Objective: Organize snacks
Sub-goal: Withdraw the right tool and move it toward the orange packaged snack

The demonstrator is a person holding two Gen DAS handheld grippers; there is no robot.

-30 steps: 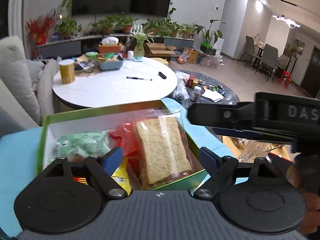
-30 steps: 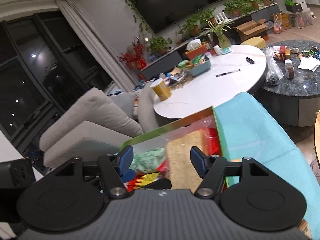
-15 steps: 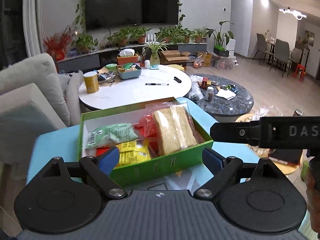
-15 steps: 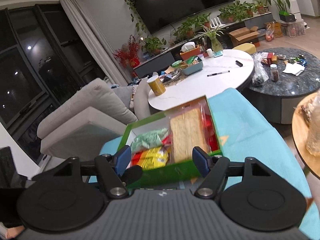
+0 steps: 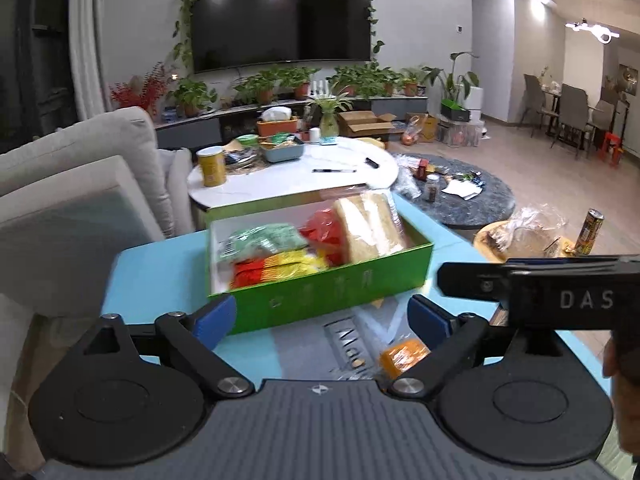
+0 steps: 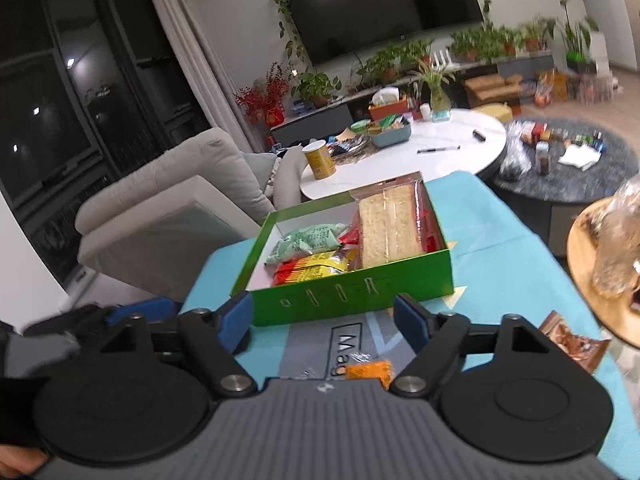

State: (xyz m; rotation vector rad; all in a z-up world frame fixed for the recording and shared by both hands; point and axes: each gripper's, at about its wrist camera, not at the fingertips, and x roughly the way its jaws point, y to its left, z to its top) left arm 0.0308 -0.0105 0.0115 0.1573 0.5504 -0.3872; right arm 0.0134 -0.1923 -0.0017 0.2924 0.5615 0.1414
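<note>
Four snacks [image 6: 316, 256] – green box [image 6: 360, 292]

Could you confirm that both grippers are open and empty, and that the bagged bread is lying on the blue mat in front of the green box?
Not quite: the bagged bread lies inside the green box, at its right end, as the right wrist view shows. The rest holds: the left gripper and right gripper are open and empty. Only a small orange packet lies on the blue mat in front.
</note>
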